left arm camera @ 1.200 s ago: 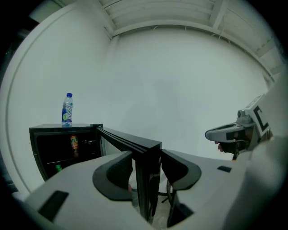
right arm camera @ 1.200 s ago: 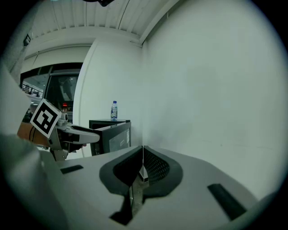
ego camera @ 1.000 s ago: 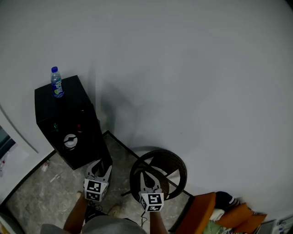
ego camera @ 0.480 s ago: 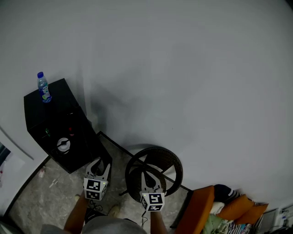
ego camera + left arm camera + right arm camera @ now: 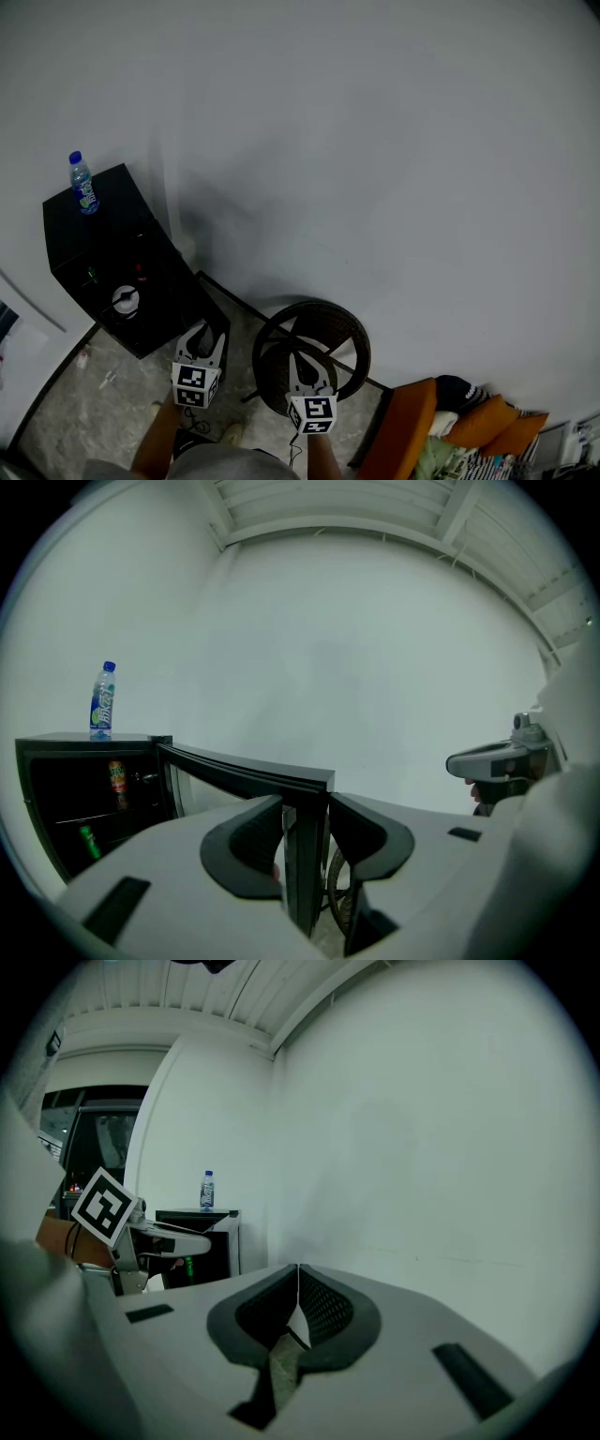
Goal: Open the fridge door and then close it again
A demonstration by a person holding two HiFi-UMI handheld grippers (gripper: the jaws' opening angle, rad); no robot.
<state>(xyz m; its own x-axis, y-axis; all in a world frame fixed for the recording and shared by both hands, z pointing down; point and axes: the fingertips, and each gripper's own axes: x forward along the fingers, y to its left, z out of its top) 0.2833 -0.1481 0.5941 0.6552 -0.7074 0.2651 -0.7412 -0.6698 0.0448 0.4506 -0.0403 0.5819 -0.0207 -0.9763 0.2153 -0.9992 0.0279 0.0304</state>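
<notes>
Setting: a sparse domestic room, probably a living or spare-room corner.

Evidence:
- Plain white wall, grey marbled tile floor, ribbed panel ceiling with beams.
- A small black drinks fridge stands on the floor in the corner, with cans inside and a water bottle on top.
- A round wicker stool is near it.
- An orange seat is piled with clothes.
</notes>
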